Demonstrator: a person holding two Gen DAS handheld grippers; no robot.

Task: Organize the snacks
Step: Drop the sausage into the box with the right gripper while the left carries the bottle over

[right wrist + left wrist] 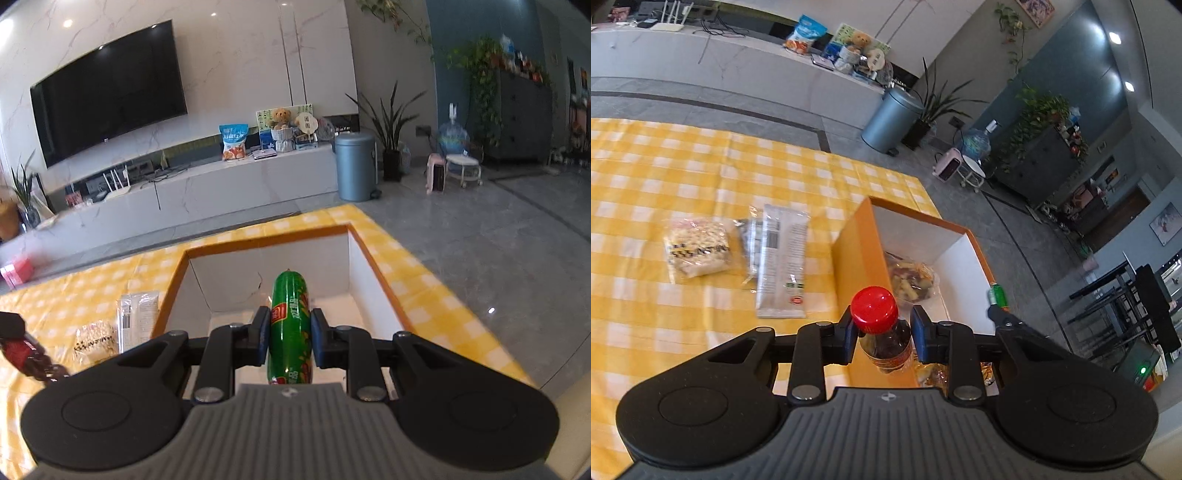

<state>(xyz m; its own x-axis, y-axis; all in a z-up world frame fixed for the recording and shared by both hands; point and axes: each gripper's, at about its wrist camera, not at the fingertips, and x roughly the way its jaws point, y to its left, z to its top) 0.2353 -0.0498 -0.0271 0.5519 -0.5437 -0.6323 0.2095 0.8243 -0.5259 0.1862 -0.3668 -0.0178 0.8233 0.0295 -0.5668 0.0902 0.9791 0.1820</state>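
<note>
While the left gripper squeezes the hard, slippery, heavy bottle below its cap beside the orange box, the right gripper hugs the soft sausage mid-length above that box.

Left gripper and right gripper both clamped, angled downward.

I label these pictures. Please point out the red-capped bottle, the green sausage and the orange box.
red-capped bottle [874, 308]: left wrist view, on its cap.
green sausage [290, 314]: right wrist view, on its middle.
orange box [857, 251]: left wrist view, on its outer wall.
</note>
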